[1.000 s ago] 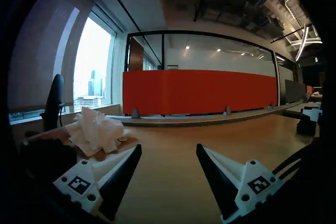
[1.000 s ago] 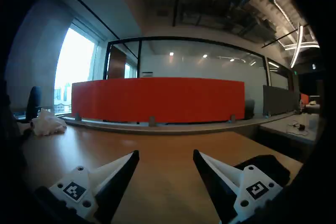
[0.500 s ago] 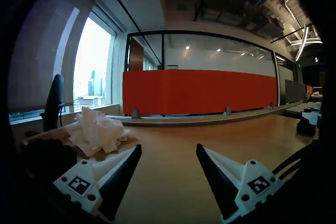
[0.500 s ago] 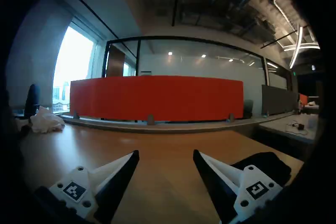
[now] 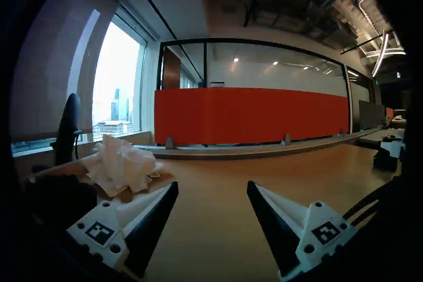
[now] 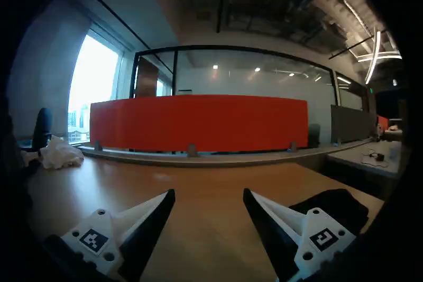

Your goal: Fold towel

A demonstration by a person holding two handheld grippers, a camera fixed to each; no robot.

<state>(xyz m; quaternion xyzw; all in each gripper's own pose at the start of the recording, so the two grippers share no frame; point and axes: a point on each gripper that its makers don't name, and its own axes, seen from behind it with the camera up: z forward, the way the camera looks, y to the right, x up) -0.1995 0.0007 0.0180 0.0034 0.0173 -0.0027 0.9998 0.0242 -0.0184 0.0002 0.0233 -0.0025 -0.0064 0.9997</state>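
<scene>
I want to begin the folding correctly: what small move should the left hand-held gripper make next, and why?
Probably move the left hand-held gripper toward the crumpled white towel, which lies ahead and to its left on the wooden table. Its jaws stand open and empty, and the towel is an untouched heap, so gripping an edge likely comes first.

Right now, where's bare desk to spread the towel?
Free: the wood desk between the right gripper and the red divider, and likewise ahead of the left gripper. Crowded: the crumpled white towel at the left end by the window, and a black item at the right edge.
</scene>
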